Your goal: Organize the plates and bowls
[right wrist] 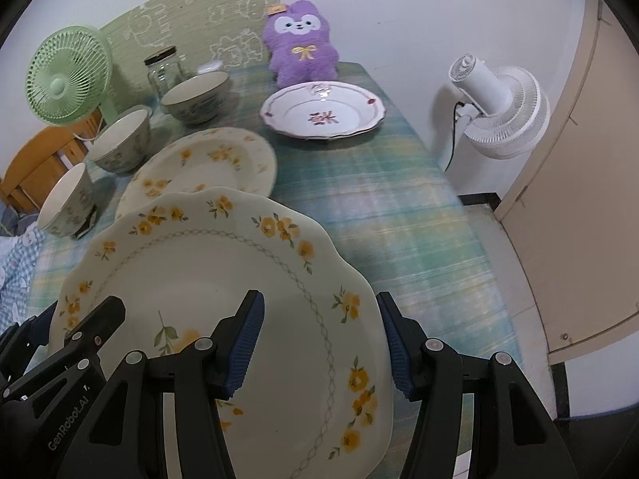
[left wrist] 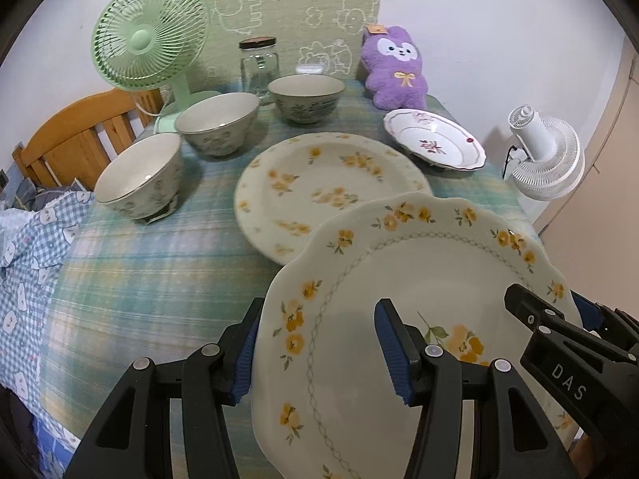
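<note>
A scalloped plate with yellow flowers hangs above the table between both grippers. My left gripper is shut on its left rim, and my right gripper is shut on its right rim. Each gripper shows at the edge of the other's view. Beyond the held plate a round yellow-flowered plate lies on the checked cloth. A pink-flowered plate lies further back on the right. Three patterned bowls stand in a row at the left.
At the back stand a green fan, a glass jar and a purple plush toy. A white fan stands off the table's right edge. A wooden headboard and blue checked fabric lie to the left.
</note>
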`<state>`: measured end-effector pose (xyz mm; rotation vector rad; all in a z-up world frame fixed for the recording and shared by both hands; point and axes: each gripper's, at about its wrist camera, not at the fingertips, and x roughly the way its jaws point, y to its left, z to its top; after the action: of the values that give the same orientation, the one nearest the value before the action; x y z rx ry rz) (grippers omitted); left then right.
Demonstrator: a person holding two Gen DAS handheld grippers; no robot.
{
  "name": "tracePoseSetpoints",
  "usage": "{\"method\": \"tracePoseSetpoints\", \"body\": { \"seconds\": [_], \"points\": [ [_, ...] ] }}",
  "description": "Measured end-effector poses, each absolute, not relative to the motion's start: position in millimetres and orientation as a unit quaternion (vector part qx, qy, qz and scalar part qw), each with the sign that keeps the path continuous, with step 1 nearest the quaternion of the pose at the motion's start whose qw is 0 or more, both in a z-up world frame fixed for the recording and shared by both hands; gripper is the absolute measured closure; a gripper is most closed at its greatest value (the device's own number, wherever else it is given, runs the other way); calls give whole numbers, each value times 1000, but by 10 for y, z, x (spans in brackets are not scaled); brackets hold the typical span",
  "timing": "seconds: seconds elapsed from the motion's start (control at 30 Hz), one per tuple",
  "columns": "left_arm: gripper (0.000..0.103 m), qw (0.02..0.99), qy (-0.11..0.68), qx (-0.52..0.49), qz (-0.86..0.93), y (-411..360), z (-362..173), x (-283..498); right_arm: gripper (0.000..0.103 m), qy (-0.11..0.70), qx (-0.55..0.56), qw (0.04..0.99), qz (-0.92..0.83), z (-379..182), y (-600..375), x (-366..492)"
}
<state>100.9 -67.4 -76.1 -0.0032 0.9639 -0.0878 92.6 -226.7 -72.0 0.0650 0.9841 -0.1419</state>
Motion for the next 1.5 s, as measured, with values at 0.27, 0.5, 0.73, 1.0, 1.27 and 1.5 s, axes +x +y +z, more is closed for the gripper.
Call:
{"method": "tracePoseSetpoints", "body": {
  "seconds": [0.27, 0.5, 0.73, 1.0, 1.27, 1.5],
  "points": [
    [49, 884, 465, -15, -41, -1048, -813, 1069, 42, 478, 27, 876, -63, -758, -2724, 1012],
    [48, 878, 476, -30, -26, -1285, -933, 1129, 42, 482, 18, 874, -49, -814, -2970, 1109],
    [49, 877, 480, -38, -11, -1413, -1044, 1181, 42, 488, 12, 872, -37, -917, -3103, 1179],
    [49, 870, 492, -38, 2, -1496, -1196, 1223, 42, 504, 9, 863, -29, -1086, -3180, 1267],
    [49, 864, 503, -40, 8, -1533, -1289, 1249, 42, 515, 6, 857, -26, -1180, -3211, 1320],
    [47, 854, 518, -35, 4, -1575, -1377, 1253, 42, 524, 8, 851, -31, -1256, -3258, 1330]
  ]
}}
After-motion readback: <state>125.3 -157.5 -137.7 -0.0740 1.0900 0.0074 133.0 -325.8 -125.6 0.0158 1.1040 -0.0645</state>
